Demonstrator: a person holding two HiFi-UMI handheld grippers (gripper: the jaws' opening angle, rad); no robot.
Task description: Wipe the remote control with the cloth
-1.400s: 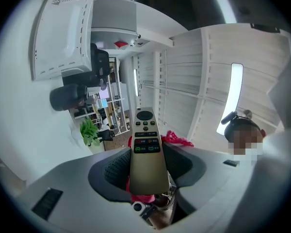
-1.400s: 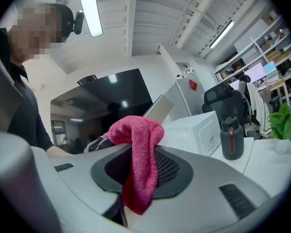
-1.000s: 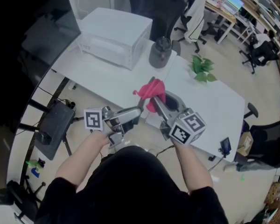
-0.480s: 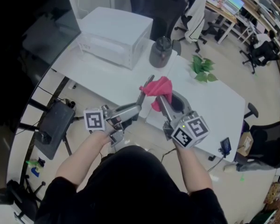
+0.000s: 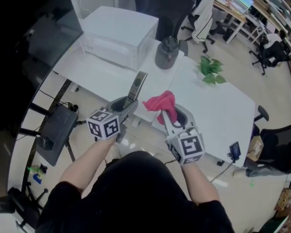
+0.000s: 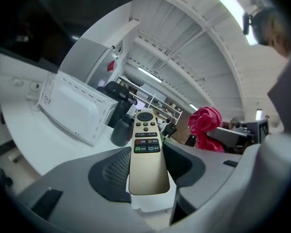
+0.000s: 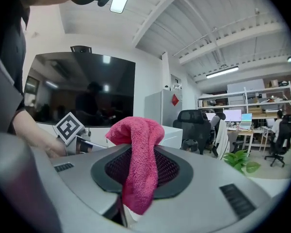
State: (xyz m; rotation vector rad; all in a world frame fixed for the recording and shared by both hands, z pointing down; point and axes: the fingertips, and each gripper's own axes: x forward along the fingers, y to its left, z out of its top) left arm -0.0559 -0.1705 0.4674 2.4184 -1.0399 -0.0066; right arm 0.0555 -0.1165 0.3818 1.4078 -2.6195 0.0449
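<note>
Two grippers aloft: left gripper (image 5: 124,107) pinches the remote (image 6: 146,149) by its lower end; right gripper (image 5: 170,118) clamps the cloth (image 5: 161,102), near the remote, not touching. Risk: wiping pressure may lever the remote from that end grip.

Pink cloth (image 7: 136,164), gold remote control (image 6: 148,164), white table (image 5: 218,106).
</note>
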